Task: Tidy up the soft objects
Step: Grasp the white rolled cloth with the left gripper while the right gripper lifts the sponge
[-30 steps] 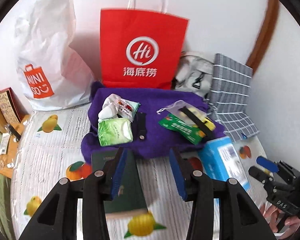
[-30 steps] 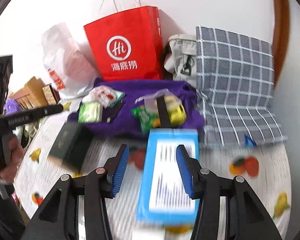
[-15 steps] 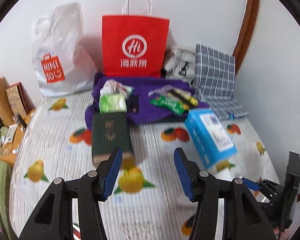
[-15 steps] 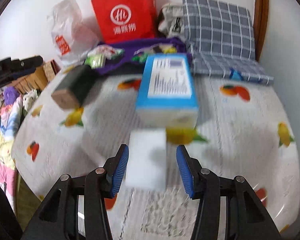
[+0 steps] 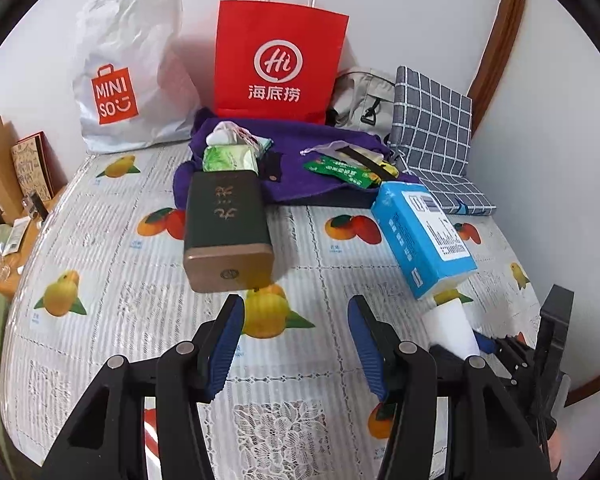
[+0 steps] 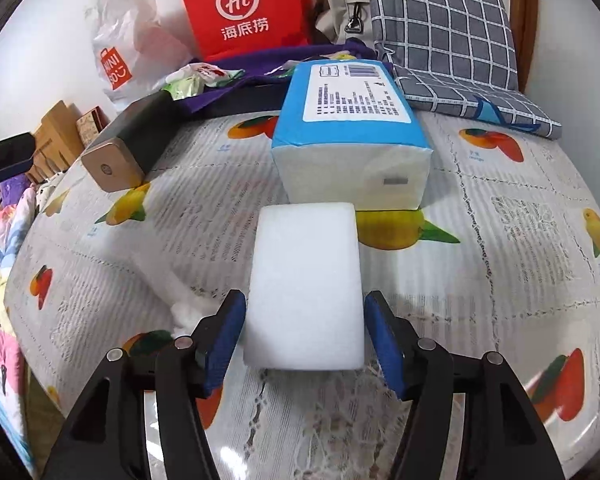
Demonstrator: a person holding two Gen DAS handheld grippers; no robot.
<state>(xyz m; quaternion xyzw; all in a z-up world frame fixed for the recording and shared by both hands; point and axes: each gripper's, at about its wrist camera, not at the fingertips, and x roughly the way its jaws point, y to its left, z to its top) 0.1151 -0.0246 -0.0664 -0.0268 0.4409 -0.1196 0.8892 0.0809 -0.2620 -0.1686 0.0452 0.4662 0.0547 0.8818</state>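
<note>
A white sponge block [image 6: 306,280] lies on the fruit-print tablecloth [image 6: 500,240], between the blue pads of my right gripper [image 6: 304,332]. Its jaws are opening and the pads stand just beside the sponge's sides without squeezing it. The left wrist view shows the same sponge [image 5: 450,328] at the right. Just beyond it lies a blue tissue pack [image 6: 350,128]. My left gripper [image 5: 296,340] hangs open over bare tablecloth, nothing between its fingers. A dark green box [image 5: 226,224] with a bronze end lies a little ahead of it.
A purple cloth [image 5: 300,160] at the back holds a green tissue pack [image 5: 230,159] and snack packets. Behind stand a red paper bag [image 5: 278,64], a white plastic bag [image 5: 128,80] and a checked cushion [image 5: 432,120]. The table's left edge [image 6: 24,280] drops to clutter.
Both grippers drew back from the purple cloth and sank lower. The left one left the green box behind. The right one came down around the white sponge and its jaws widened.
</note>
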